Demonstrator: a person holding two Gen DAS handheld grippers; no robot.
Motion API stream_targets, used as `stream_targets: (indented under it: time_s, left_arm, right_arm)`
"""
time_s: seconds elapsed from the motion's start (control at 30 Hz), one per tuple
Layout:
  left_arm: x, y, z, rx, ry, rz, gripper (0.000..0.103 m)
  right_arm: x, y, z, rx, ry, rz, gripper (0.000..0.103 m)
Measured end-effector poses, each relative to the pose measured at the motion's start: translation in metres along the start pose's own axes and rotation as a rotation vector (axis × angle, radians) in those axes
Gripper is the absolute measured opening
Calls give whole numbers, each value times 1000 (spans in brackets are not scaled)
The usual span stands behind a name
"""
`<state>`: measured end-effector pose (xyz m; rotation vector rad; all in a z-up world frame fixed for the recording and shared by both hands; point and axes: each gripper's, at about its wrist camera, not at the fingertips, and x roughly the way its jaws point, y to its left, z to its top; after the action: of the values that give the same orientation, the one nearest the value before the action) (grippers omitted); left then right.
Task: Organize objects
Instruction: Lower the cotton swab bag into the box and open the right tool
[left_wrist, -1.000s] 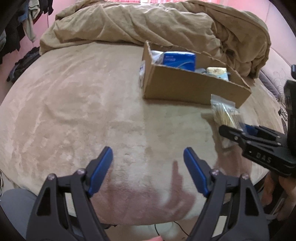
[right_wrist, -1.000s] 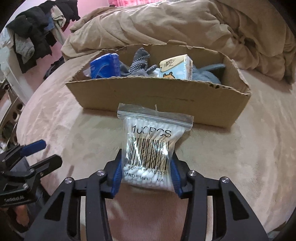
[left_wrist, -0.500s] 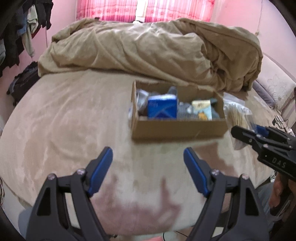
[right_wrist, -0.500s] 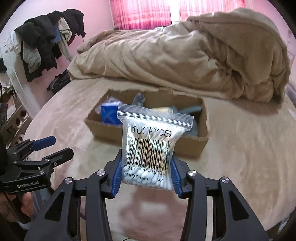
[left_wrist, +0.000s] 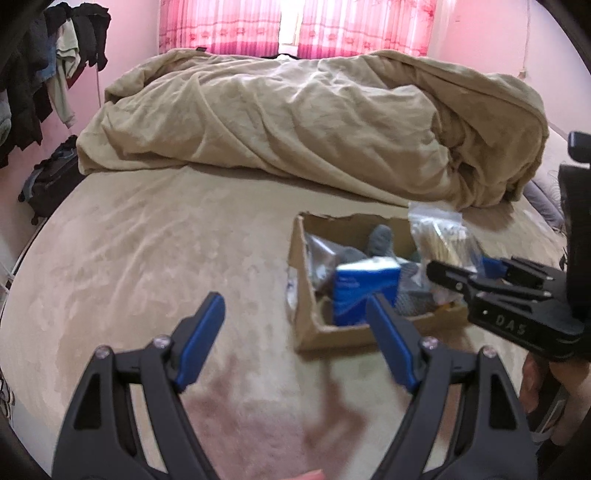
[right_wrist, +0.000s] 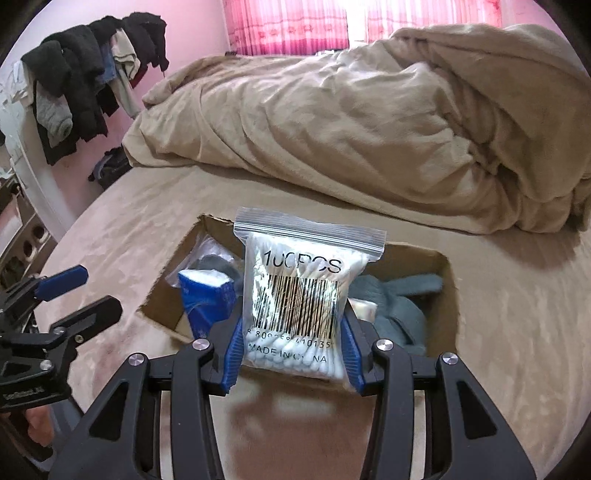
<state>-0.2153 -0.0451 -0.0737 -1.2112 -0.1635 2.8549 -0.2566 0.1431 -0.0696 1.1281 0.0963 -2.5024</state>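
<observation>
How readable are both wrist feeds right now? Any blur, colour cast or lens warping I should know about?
Left wrist view: the cardboard box and blue packet are smeared, its own left claw sharp. Right wrist view: the cotton swab bag in the right claw reads crisply, the box behind slightly soft. Both views: pink cast from the backlit curtains; fisheye bends the bed's edge.

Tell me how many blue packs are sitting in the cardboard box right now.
1. A blue pack stands at the left end of the cardboard box, beside the cotton swab bag held by the right gripper. The bag may hide others.
</observation>
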Motion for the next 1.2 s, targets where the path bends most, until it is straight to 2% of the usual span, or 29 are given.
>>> stream_targets:
  time_s: [0.17, 0.27, 0.33, 0.5, 0.6, 0.83, 1.2]
  left_arm:
    - [24, 9, 3, -7, 16, 17, 80]
    - [31, 10, -3, 19, 6, 77, 80]
    - [35, 14, -8, 4, 20, 71, 80]
    - [27, 19, -14, -26, 20, 57, 80]
    - [15, 17, -16, -30, 16, 52, 80]
    - [-22, 9, -31, -55, 10, 38, 80]
    - [-104, -23, -59, -39, -22, -3, 80]
  right_arm:
    - [30, -2, 5, 37, 38, 10, 48]
    - [44, 0, 5, 38, 56, 21, 50]
    - [49, 1, 5, 31, 59, 20, 57]
    - [43, 2, 1, 14, 47, 19, 67]
    - [29, 4, -3, 5, 26, -7, 73]
    - [-9, 9, -16, 9, 7, -19, 73]
    - [-104, 25, -48, 15, -60, -28, 73]
